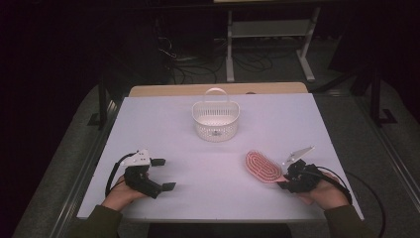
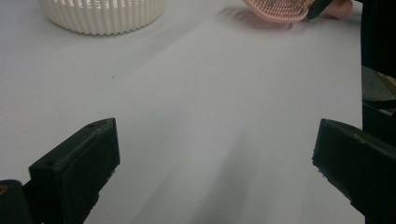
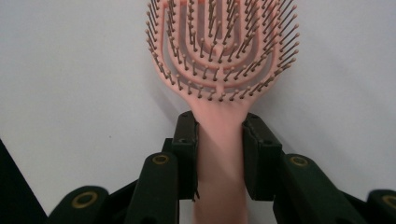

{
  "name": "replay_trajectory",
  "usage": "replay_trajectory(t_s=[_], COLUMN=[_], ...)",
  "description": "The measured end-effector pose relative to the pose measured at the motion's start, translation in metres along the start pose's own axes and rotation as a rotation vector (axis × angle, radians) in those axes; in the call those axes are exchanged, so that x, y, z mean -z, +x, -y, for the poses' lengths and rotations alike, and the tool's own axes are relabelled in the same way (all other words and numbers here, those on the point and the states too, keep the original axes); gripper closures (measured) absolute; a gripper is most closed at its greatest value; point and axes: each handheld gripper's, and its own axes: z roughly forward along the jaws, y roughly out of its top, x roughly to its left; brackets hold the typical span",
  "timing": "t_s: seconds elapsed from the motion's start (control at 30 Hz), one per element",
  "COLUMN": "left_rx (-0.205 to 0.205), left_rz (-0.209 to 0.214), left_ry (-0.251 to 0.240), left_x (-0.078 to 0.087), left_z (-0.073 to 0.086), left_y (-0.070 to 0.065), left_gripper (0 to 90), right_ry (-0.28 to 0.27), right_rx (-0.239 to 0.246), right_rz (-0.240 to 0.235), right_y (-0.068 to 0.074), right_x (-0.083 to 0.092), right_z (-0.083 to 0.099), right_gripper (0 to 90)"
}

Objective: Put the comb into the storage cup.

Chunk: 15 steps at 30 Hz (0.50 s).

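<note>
Gripping the handle of a pink hairbrush (image 3: 219, 70) between its two jaws, the right gripper (image 1: 287, 181) holds the brush bristles-up near the white table's (image 1: 208, 163) front right edge. The left gripper (image 1: 161, 174) rests at front left, jaws spread wide with nothing between them. A white slatted basket (image 1: 216, 120) stands farther back at centre.
</note>
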Motion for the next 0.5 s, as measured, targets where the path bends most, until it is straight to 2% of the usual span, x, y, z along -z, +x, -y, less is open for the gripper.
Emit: replay_trajectory(t_s=[0.5], left_rx=[0.007], left_rz=[-0.007], left_ry=[-0.012], left_x=[0.0024], left_z=[0.0008], left_y=[-0.0019], left_gripper=[0.4], right_ry=[-0.11], right_rx=[-0.026], right_rz=[-0.046], right_y=[-0.0064], right_x=[0.0096], right_z=[0.0], right_gripper=[68.8])
